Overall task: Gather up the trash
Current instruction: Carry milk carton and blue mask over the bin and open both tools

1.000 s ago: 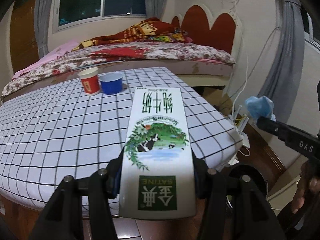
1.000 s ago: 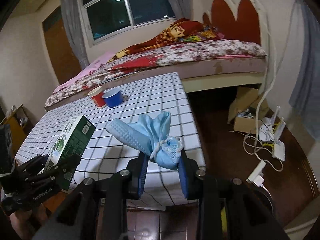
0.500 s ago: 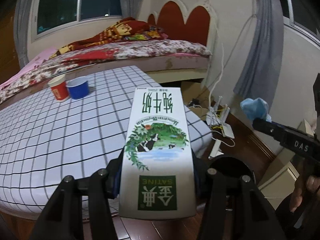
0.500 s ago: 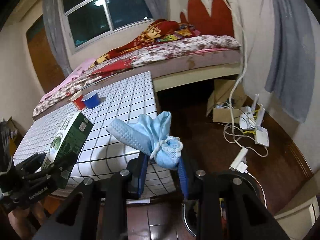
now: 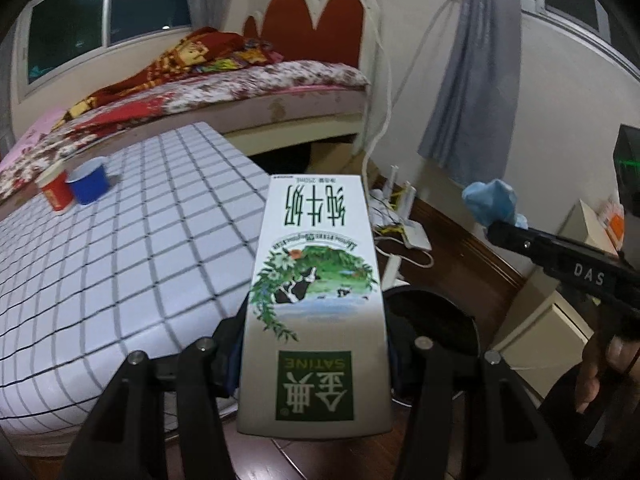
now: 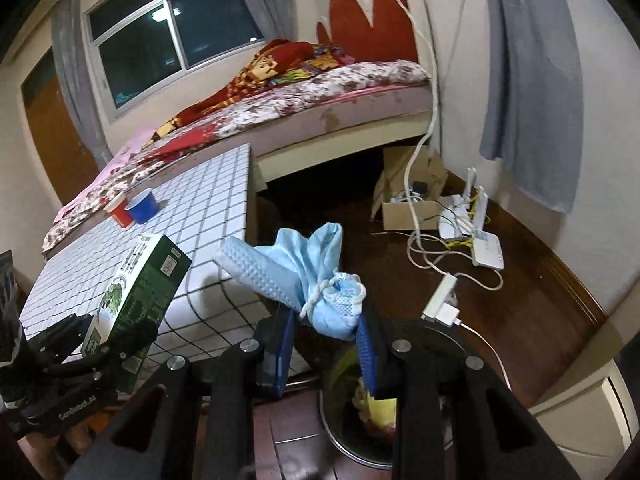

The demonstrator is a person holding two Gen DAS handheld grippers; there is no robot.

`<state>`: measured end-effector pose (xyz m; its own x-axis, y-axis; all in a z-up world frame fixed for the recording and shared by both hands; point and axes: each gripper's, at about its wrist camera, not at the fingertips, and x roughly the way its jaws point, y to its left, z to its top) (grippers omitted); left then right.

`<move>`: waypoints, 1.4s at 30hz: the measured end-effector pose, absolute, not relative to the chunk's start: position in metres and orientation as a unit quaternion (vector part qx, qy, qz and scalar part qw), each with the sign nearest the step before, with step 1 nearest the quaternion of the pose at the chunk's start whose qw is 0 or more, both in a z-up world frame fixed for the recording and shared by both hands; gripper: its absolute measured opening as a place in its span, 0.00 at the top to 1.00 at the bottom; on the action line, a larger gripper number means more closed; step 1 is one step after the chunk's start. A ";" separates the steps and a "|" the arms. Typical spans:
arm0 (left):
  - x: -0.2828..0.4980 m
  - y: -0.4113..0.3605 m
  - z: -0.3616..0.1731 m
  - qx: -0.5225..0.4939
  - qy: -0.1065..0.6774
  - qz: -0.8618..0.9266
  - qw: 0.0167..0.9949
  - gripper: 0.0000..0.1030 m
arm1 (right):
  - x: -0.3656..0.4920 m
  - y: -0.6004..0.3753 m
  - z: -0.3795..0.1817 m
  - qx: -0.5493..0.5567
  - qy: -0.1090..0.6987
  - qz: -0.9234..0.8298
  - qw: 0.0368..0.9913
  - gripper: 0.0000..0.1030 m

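I swing both loads off the checked white worktop (image 5: 120, 248) until the round black bin (image 6: 404, 408) shows below; left fingers (image 5: 224, 344) clamp the white-and-green milk carton (image 5: 316, 300), right fingers (image 6: 366, 354) pinch the crumpled blue face mask (image 6: 316, 276), so dropping looks next.

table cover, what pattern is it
White with a black grid of squares, the table cover shows best in the left wrist view.

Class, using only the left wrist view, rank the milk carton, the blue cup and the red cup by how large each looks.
1. Milk carton, by far the largest, though it sits nearest the camera.
2 and 3. Blue cup and red cup look alike; the red cup is partly hidden, so no ranking.
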<state>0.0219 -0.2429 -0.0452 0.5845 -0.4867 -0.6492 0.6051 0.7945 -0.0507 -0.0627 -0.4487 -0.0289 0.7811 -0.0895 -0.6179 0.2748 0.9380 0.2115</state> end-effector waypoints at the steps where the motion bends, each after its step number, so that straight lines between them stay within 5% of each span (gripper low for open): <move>1: 0.020 -0.246 -0.047 0.090 0.336 -0.312 0.884 0.47 | -0.067 -0.453 -0.031 0.148 0.317 -0.102 0.931 0.71; 42: 0.022 -0.346 -0.148 0.129 0.427 -0.398 0.802 0.47 | -0.076 -0.539 -0.160 0.144 0.445 -0.111 0.877 0.70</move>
